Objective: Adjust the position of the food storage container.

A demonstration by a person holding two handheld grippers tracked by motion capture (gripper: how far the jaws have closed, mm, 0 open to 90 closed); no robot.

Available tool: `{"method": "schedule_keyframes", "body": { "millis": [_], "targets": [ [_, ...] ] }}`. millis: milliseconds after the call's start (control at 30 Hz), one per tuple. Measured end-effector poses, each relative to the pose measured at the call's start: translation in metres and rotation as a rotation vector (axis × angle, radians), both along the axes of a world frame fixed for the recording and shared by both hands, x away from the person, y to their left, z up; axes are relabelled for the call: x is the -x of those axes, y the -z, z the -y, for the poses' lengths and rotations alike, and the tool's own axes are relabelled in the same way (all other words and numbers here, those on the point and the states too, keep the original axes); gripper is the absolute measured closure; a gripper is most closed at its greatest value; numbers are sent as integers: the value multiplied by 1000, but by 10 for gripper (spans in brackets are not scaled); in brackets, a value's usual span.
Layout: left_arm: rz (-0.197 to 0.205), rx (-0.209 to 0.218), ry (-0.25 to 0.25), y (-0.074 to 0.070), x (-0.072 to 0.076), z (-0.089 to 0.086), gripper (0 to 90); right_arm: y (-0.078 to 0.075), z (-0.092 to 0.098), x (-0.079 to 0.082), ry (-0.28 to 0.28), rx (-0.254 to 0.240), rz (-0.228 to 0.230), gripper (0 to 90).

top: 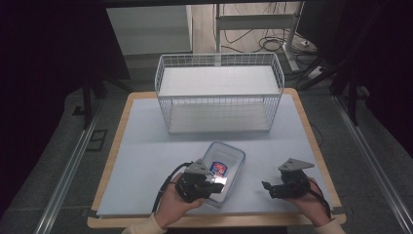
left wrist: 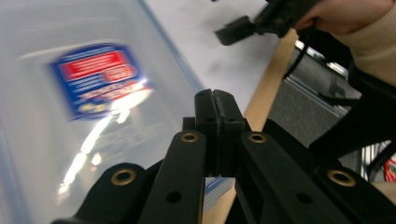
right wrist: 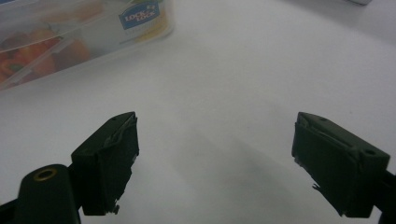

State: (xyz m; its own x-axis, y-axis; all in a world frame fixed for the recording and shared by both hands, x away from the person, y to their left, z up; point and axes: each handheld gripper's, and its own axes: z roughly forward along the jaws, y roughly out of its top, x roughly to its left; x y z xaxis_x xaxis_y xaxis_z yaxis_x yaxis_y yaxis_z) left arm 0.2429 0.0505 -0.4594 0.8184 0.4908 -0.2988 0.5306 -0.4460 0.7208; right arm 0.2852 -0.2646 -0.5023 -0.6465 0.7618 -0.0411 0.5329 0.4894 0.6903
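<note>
A clear plastic box [top: 223, 171] with a blue rim and a red-and-blue label lies on the pale sheet that covers the desk [top: 146, 161], near the front edge and a little left of the middle. The left gripper [top: 214, 185] sits over the box's near left corner, its body covering that corner in the high view. In the left gripper view its two black fingers [left wrist: 205, 112] stand pressed flat together with nothing seen between them, the box's label blurred just behind and the blue rim running past on their right. Whether the fingertips touch the box cannot be told. The right gripper [top: 266, 185] rests to the right of the box, apart from it, close to the desk's front right corner; its fingers [right wrist: 109, 156] stand wide, with bare white sheet between them and the box's side showing off at the upper left of its own view. A strip of open sheet lies between the box and the right gripper. Farther back stands a white wire basket [top: 168, 105], its front wall well clear of the box, with a broad band of free sheet between them. The wooden edge of the desk shows around the sheet on the left, right and front.
</note>
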Motion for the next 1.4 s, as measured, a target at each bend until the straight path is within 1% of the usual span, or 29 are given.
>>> {"method": "schedule_keyframes", "body": {
  "millis": [100, 167, 200, 233, 267, 300, 433, 633, 667, 700, 800, 1033, 1167, 1200, 1400],
  "targets": [
    [2, -20, 30, 1, 3, 15, 900, 0, 0, 0, -1, 2, 0, 149],
    [0, -28, 39, 2, 5, 24, 900, 0, 1, 0, 0, 1, 1, 149],
    [2, -42, 51, 4, 6, 29, 900, 0, 1, 0, -1, 3, 3, 149],
    [2, -42, 51, 4, 6, 29, 900, 0, 1, 0, -1, 3, 3, 149],
    [-4, -58, 65, 7, 8, 38, 900, 0, 1, 0, 0, 3, 2, 149],
    [-7, -67, 67, 9, 9, 42, 900, 0, 1, 0, 0, 3, 2, 149],
    [-7, -108, 76, 17, 11, 49, 900, 0, 1, 0, 0, 5, 4, 149],
    [-7, -140, 58, 24, 10, 48, 900, 0, 1, 0, -3, 11, 7, 149],
    [-19, -131, 66, 26, 9, 48, 900, 1, 1, 0, -5, 13, 7, 149],
    [-20, -133, 64, 26, 9, 48, 900, 1, 1, 0, -5, 13, 7, 149],
    [-12, -142, 67, 27, 10, 49, 900, 1, 1, 0, -4, 14, 7, 149],
    [-11, -151, 60, 26, 11, 44, 900, 0, 2, 1, -2, 15, 10, 149],
    [-20, -152, 56, 26, 11, 37, 900, 0, 2, 1, -3, 15, 10, 149],
    [-26, -159, 50, 25, 11, 33, 900, 0, 1, 1, -3, 16, 10, 149],
    [-34, -161, 32, 26, 11, 19, 900, 0, 2, 1, -2, 15, 11, 149]
  ]
}}
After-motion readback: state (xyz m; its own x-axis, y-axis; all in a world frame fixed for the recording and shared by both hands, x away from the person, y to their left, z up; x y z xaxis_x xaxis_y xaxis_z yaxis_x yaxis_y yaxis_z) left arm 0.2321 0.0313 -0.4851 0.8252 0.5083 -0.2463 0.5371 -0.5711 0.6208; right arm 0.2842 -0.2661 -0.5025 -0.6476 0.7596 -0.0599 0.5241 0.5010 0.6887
